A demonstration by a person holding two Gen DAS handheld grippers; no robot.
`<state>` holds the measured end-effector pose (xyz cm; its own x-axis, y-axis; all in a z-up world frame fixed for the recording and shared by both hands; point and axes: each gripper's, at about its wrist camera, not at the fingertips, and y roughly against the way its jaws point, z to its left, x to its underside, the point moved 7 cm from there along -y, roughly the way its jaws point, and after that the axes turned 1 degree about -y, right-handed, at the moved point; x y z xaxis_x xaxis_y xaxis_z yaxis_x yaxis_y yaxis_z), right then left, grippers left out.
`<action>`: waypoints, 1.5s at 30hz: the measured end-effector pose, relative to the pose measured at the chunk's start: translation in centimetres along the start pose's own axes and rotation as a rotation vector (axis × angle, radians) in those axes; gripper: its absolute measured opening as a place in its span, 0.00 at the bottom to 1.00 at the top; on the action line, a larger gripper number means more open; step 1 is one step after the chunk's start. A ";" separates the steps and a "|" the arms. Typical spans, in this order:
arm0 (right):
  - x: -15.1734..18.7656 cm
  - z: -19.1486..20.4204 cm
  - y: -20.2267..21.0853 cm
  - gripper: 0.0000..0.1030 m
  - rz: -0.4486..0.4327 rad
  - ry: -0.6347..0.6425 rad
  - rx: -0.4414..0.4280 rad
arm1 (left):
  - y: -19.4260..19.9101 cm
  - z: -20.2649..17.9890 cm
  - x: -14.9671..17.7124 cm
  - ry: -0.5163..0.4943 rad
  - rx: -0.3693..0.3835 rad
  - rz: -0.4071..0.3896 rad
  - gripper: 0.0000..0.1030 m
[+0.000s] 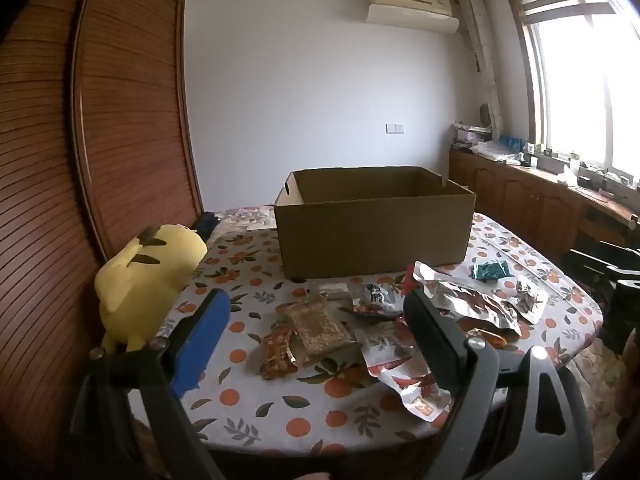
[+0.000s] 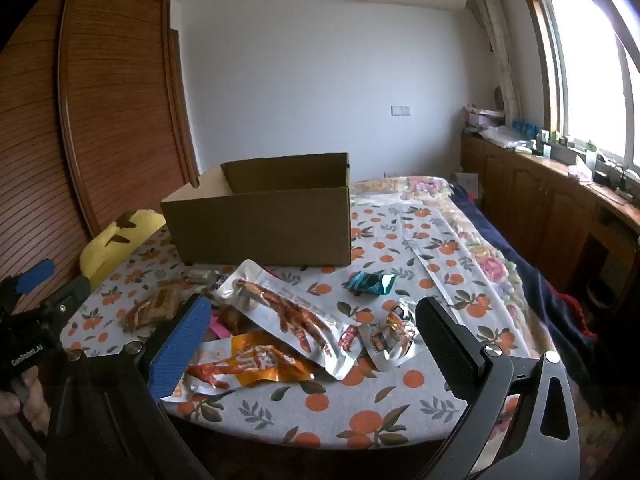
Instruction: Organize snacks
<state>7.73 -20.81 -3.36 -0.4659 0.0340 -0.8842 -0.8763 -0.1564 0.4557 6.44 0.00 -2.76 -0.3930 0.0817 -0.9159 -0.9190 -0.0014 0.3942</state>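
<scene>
An open cardboard box (image 1: 374,224) stands on the table, also in the right wrist view (image 2: 260,224). Several snack packets lie in front of it: a brown cracker packet (image 1: 318,326), a long silver packet (image 2: 288,312), an orange packet (image 2: 256,364), a teal packet (image 2: 370,282), small packets (image 2: 390,340). My left gripper (image 1: 316,320) is open and empty above the near packets. My right gripper (image 2: 312,326) is open and empty above the silver and orange packets. The left gripper also shows at the left edge of the right wrist view (image 2: 44,280).
A yellow plush toy (image 1: 148,272) lies at the table's left edge by a wooden slatted door (image 1: 128,112). The table has an orange-print cloth (image 1: 260,412). Wooden cabinets (image 2: 540,200) with clutter run under the window on the right.
</scene>
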 end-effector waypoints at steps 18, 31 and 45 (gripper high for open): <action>-0.1 -0.1 0.0 1.00 -0.001 0.004 0.005 | 0.2 0.1 -0.7 0.003 -0.002 -0.012 0.87; -0.2 -0.1 0.0 1.00 -0.002 0.002 0.005 | 0.2 0.0 -0.6 0.002 -0.003 -0.016 0.87; -0.3 -0.2 0.0 1.00 -0.006 0.002 0.005 | 0.3 0.3 -0.8 0.001 -0.002 -0.021 0.87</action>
<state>7.87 -20.99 -3.13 -0.4607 0.0325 -0.8870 -0.8794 -0.1516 0.4512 6.48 0.23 -1.88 -0.3739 0.0803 -0.9240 -0.9270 -0.0017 0.3750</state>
